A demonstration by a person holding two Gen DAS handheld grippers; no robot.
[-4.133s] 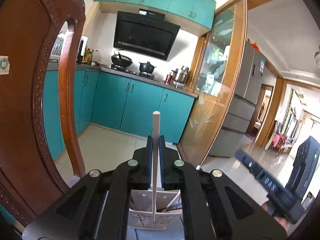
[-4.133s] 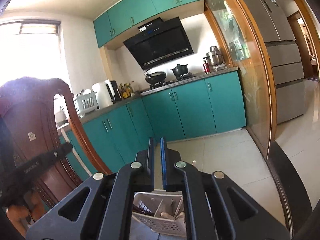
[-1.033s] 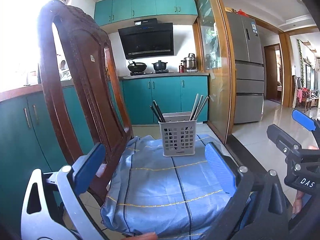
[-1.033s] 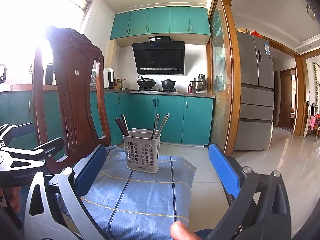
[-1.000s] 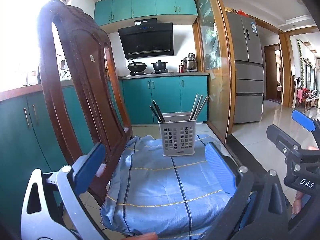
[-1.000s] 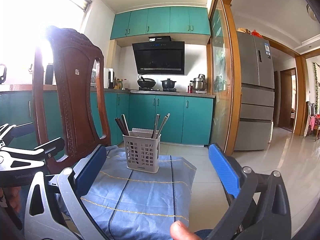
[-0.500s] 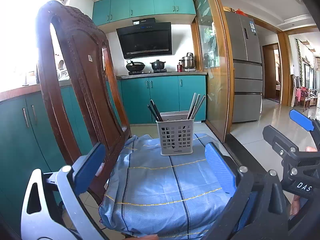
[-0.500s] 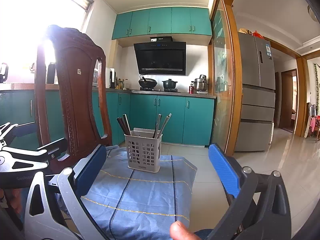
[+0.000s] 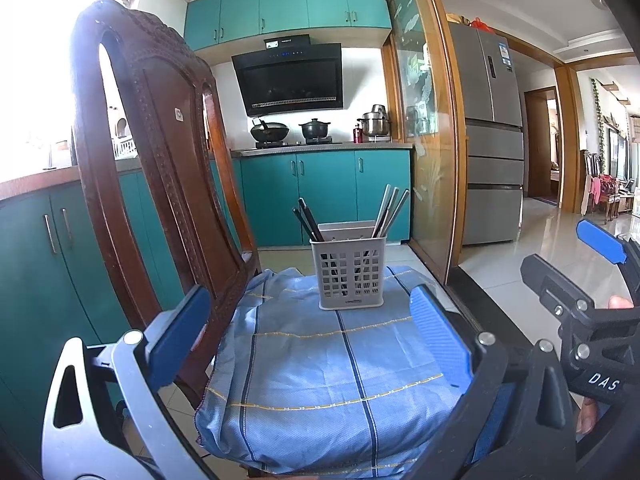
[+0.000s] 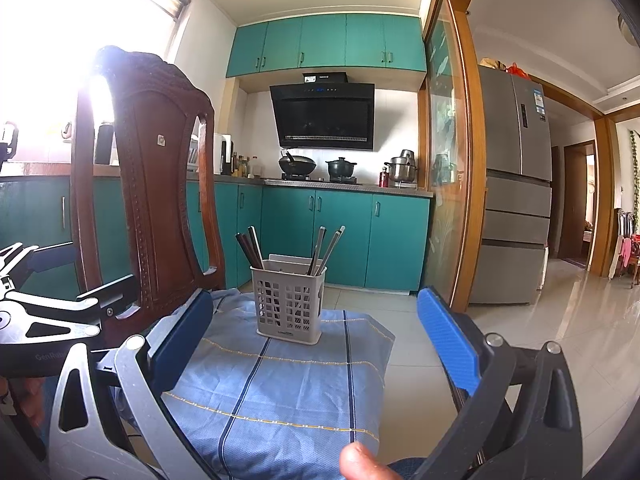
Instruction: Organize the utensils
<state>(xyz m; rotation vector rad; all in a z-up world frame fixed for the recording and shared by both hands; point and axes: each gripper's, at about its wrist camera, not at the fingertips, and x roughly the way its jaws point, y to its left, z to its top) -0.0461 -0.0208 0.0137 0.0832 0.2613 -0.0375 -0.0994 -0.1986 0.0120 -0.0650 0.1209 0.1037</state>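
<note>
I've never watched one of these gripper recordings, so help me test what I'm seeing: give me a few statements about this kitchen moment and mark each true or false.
1. The utensil basket stands upright on a blue checked cloth. True.
2. The left gripper is clamped on a chopstick. False: its jaws are wide apart and hold nothing.
3. Dark chopsticks lean at the basket's left side, light ones at its right. True.
4. The right gripper is touching the basket. False: it is open and short of it.
5. The basket lies tipped over on the floor. False: it sits on the cloth beside a wooden chair back.
</note>
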